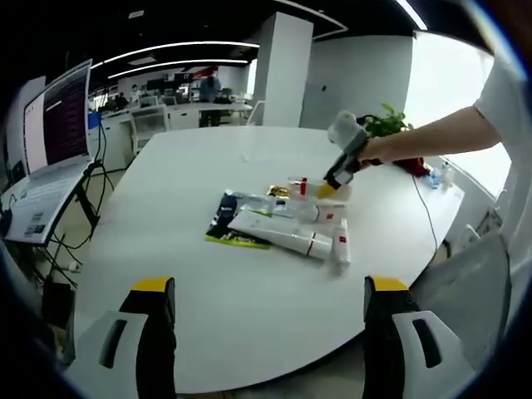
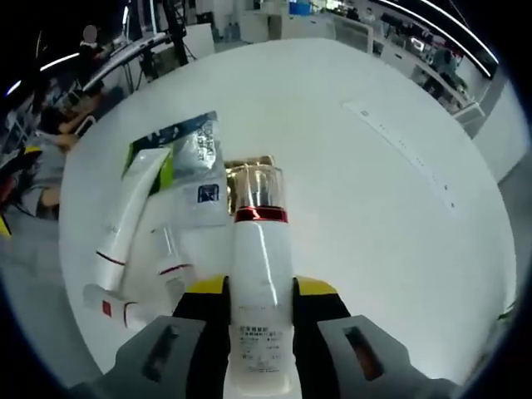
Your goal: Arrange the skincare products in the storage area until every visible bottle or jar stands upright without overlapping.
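Note:
Several skincare items lie in a heap (image 1: 283,223) at the middle of a round white table (image 1: 183,274): white tubes with red bands, silvery sachets and a dark green-edged packet. My left gripper (image 1: 270,284) hangs open over the near table edge, well short of the heap. My right gripper (image 1: 337,173), held by a person's hand, is at the heap's far right side. It is shut (image 2: 261,288) on a white bottle (image 2: 259,266) with a red band and a clear gold-trimmed cap, which lies along the jaws. A white-and-green tube (image 2: 137,208) and a sachet (image 2: 199,158) lie to the left.
A laptop on a stand (image 1: 50,141) is off the table's left side. A plant (image 1: 386,123) and a cable (image 1: 428,218) are at the far right, and a chair (image 1: 465,283) at the right edge. A thin paper strip (image 2: 399,141) lies on the table. Office desks stand behind.

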### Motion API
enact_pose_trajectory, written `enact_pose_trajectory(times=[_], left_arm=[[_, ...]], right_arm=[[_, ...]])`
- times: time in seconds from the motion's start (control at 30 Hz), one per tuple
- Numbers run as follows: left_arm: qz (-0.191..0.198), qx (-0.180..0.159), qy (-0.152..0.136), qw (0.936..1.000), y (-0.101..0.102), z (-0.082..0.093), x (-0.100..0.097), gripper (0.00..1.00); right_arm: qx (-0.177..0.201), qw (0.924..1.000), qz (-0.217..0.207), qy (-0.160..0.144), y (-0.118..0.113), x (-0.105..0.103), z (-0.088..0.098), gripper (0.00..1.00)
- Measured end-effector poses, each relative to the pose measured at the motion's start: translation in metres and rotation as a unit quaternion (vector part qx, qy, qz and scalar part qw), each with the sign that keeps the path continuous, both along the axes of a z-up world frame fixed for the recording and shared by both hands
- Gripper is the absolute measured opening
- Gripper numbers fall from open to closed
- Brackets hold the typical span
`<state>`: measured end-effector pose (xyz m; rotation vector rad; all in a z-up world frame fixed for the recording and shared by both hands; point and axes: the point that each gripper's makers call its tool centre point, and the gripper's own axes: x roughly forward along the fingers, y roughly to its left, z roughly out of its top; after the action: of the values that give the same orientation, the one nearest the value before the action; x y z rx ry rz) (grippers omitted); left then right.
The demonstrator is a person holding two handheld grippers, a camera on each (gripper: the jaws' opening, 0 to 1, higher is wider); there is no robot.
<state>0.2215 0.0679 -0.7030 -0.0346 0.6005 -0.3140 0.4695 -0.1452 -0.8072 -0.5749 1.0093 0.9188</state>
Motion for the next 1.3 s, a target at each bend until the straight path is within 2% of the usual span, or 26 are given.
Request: enact_pose_trajectory(times=[0.13,0.23,0.3,0.33,0.47,0.5,0.57,0.67,0.77,0.8,0.83,0.93,1.03,1.2,1.27,1.3], left_arm=[[-0.001,0.000,-0.002,1.0000,0.000,0.001,0.000,0.87],[-0.003,0.000,-0.003,1.0000,-0.001,0.002,0.000,0.87],[-0.004,-0.001,-0.003,1.0000,-0.002,0.002,0.000,0.87],[-0.005,-0.002,-0.004,1.0000,-0.003,0.003,-0.001,0.87],[-0.007,-0.005,-0.005,0.9999,-0.004,0.004,-0.001,0.87],[-0.009,-0.006,-0.005,0.9999,-0.004,0.004,-0.001,0.87],[-0.011,-0.006,-0.005,0.9999,-0.005,0.005,-0.001,0.87],[-0.016,-0.005,-0.004,0.9998,-0.007,0.004,-0.001,0.87],[-0.020,-0.008,-0.003,0.9998,-0.008,0.004,-0.001,0.87],[-0.020,-0.008,-0.003,0.9998,-0.008,0.004,-0.001,0.87],[-0.021,-0.009,-0.003,0.9997,-0.009,0.004,-0.002,0.87],[-0.021,-0.012,-0.001,0.9997,-0.009,0.004,-0.001,0.87],[-0.023,-0.015,-0.002,0.9996,-0.009,0.005,-0.001,0.87],[-0.021,-0.012,-0.004,0.9997,-0.007,0.009,0.000,0.88],[-0.025,-0.006,-0.005,0.9997,-0.007,0.011,0.002,0.88],[-0.027,-0.004,-0.008,0.9996,-0.006,0.014,0.003,0.88]], right_arm=[[-0.008,0.9999,-0.002,0.009,-0.007,-0.002,-0.004,0.27],[0.024,0.9988,-0.030,0.029,-0.005,-0.010,0.002,0.27],[0.042,0.9974,-0.044,0.039,-0.005,-0.003,0.001,0.26],[0.058,0.9956,-0.056,0.047,-0.003,-0.012,0.008,0.26],[0.118,0.9848,-0.096,0.084,0.002,-0.021,0.021,0.26],[0.149,0.9772,-0.114,0.100,0.005,-0.026,0.026,0.26],[0.188,0.9656,-0.133,0.121,0.008,-0.033,0.035,0.26],[0.223,0.9544,-0.149,0.131,0.010,-0.038,0.044,0.27],[0.269,0.9387,-0.160,0.144,0.018,-0.052,0.059,0.27],[0.288,0.9312,-0.165,0.151,0.020,-0.057,0.064,0.27],[0.300,0.9273,-0.166,0.151,0.022,-0.058,0.068,0.27],[0.345,0.9084,-0.170,0.164,0.029,-0.062,0.082,0.27],[0.373,0.8976,-0.167,0.164,0.035,-0.066,0.094,0.27],[0.434,0.8728,-0.148,0.166,0.048,-0.073,0.118,0.27],[0.476,0.8575,-0.123,0.152,0.055,-0.077,0.136,0.27],[0.512,0.8384,-0.112,0.149,0.057,-0.081,0.150,0.27]])
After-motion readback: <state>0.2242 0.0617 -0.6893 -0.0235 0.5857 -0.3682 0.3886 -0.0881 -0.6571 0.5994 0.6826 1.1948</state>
